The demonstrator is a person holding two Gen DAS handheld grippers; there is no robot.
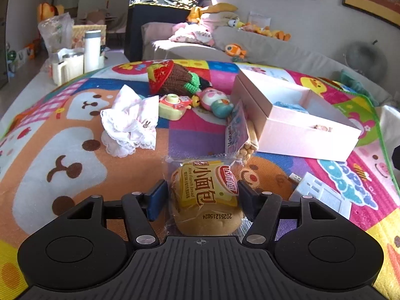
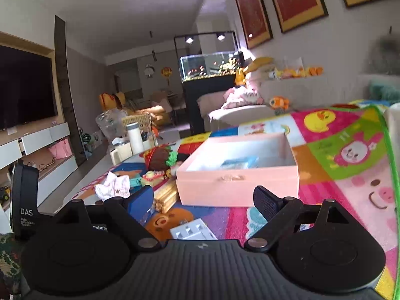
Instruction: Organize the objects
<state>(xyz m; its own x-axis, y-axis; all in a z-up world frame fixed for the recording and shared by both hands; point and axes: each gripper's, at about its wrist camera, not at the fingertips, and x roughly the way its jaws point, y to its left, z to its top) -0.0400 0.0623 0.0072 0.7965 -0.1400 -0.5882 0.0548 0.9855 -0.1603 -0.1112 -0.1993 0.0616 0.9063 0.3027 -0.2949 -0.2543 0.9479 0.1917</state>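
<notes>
My left gripper [image 1: 202,192] is shut on a yellow packet of mini bread [image 1: 205,197]; both pads touch its wrapper just above the colourful play mat [image 1: 62,137]. Ahead and to the right stands an open pink box [image 1: 300,130], with a biscuit packet [image 1: 240,130] leaning on its near corner. In the right wrist view my right gripper [image 2: 203,195] stands open with nothing between its fingers. It faces the front wall of the pink box [image 2: 237,185], which has something blue [image 2: 240,162] inside.
On the mat lie a white frilly cloth [image 1: 130,122], a toy camera [image 1: 172,106], a small doll [image 1: 217,102], a crochet doll [image 1: 175,80] and a white flat device [image 1: 322,195]. Jugs and a bottle [image 1: 92,50] stand at the far left. A sofa [image 1: 200,47] lies beyond.
</notes>
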